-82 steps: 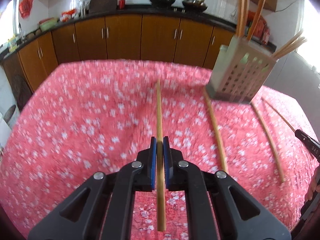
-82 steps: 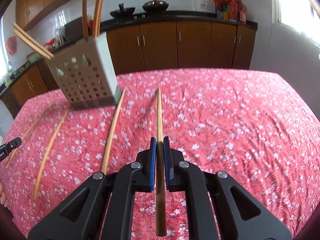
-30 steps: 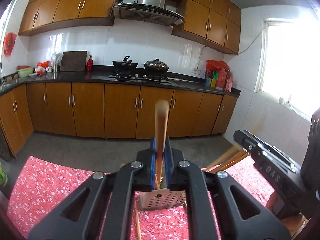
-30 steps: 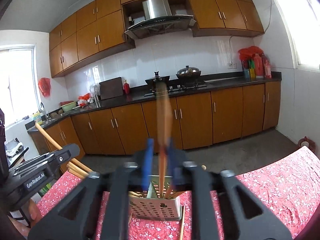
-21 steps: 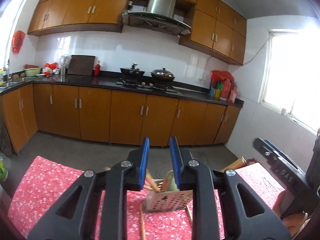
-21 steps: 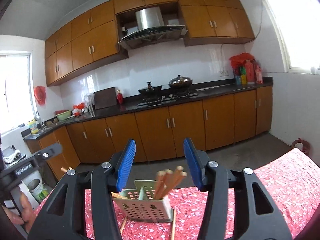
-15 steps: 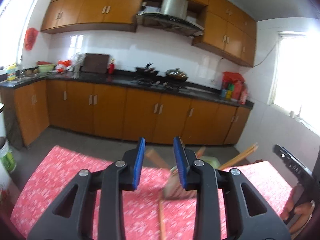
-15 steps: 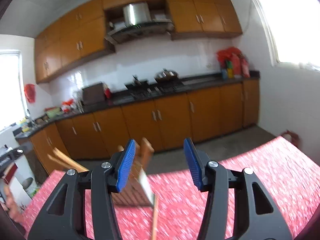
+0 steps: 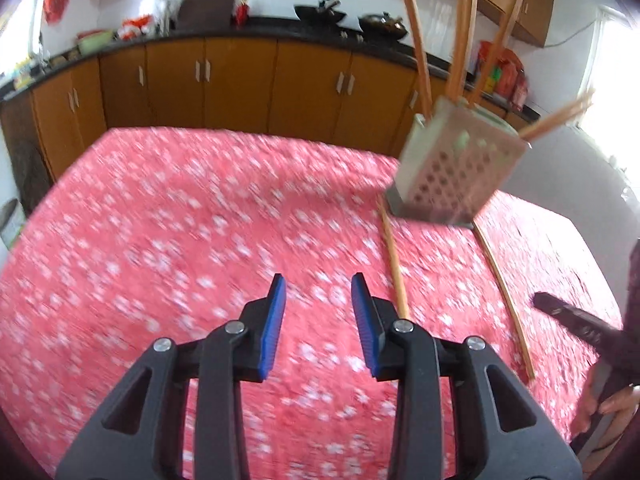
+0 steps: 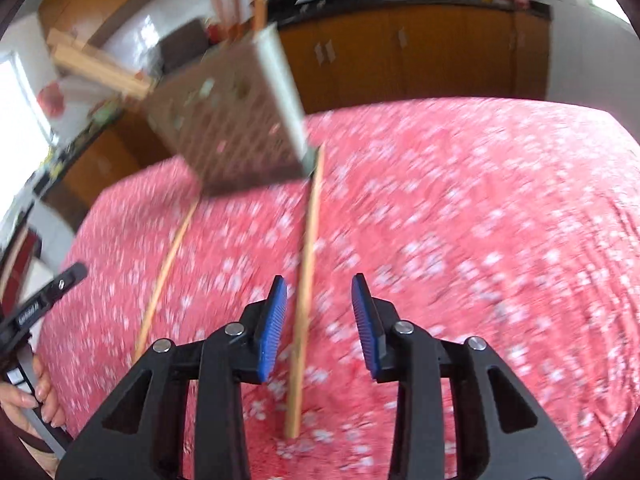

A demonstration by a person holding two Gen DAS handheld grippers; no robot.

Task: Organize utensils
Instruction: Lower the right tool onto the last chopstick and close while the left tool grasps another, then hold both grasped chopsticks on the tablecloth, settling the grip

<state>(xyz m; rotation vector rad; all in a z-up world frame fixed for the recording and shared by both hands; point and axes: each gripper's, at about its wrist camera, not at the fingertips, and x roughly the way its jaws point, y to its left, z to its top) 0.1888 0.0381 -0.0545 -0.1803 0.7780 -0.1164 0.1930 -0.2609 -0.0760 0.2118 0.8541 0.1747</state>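
I'm hovering both tools over the table (image 9: pixel 168 216): left tool (image 9: pixel 318 312) gaping, empty; right tool (image 10: pixel 319 312) closing, unclamped, around a chopstick (image 10: pixel 306 280), perforated holder (image 10: pixel 228 120) at 11 o'clock.

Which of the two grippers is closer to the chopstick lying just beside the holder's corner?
Right. The right gripper hangs over that chopstick, which lies between its open jaws, nearer one pad, untouched. The left gripper is off to the side, over bare red tablecloth.

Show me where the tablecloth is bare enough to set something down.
Free: the wide stretch of tablecloth left of the holder, toward the cabinets. Crowded: in front of the holder, where two chopsticks lie.
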